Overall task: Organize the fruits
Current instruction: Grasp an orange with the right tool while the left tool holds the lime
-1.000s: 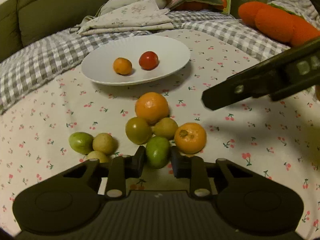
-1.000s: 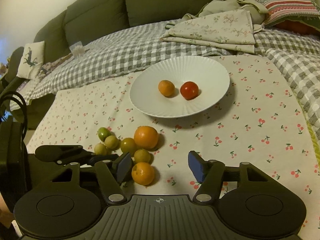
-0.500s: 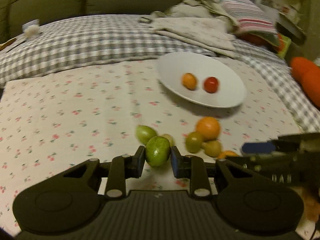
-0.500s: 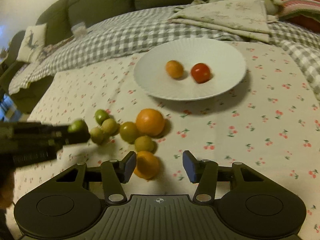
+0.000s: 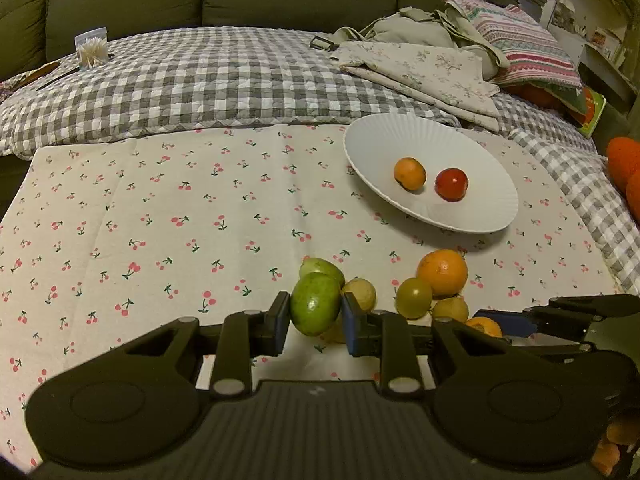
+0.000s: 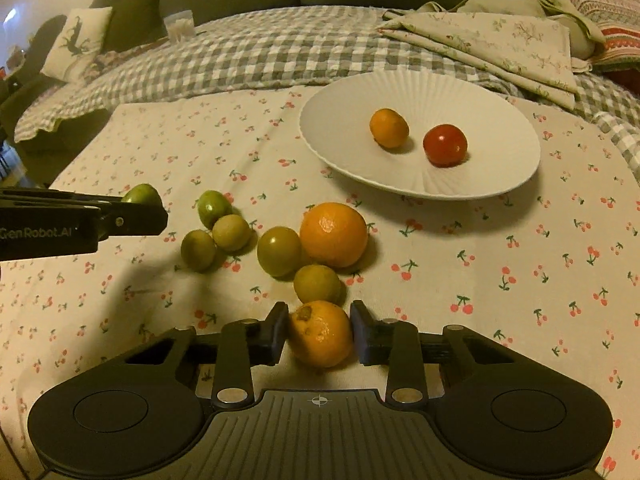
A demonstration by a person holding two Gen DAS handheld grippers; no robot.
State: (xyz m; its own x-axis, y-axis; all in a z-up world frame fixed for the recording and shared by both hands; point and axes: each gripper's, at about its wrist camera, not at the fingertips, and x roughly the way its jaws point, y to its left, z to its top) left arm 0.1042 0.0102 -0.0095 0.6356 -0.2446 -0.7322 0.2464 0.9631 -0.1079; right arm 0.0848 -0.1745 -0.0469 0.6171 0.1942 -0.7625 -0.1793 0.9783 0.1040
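My left gripper (image 5: 316,314) is shut on a green fruit (image 5: 315,303) and holds it just above the cherry-print cloth (image 5: 160,220). In the right wrist view that fruit (image 6: 142,194) shows at the tip of the left gripper (image 6: 146,210). My right gripper (image 6: 320,330) is closing around a small blemished orange (image 6: 320,336) on the cloth, with both pads against its sides. Beyond it lie a large orange (image 6: 333,234) and several green and yellowish fruits (image 6: 279,251). The white ribbed plate (image 6: 400,92) holds a small orange (image 6: 389,128) and a red tomato (image 6: 445,145).
A grey checked quilt (image 5: 200,76) and folded floral cloths (image 5: 424,68) lie behind the plate, with a green sofa back beyond. A striped pillow (image 5: 524,44) and an orange plush (image 5: 624,160) sit at the right. A box of toothpicks (image 5: 92,48) stands far left.
The left gripper lifted the green fruit off the pile, swung left and rolled. The right gripper came down over the small orange and its jaws closed onto it.
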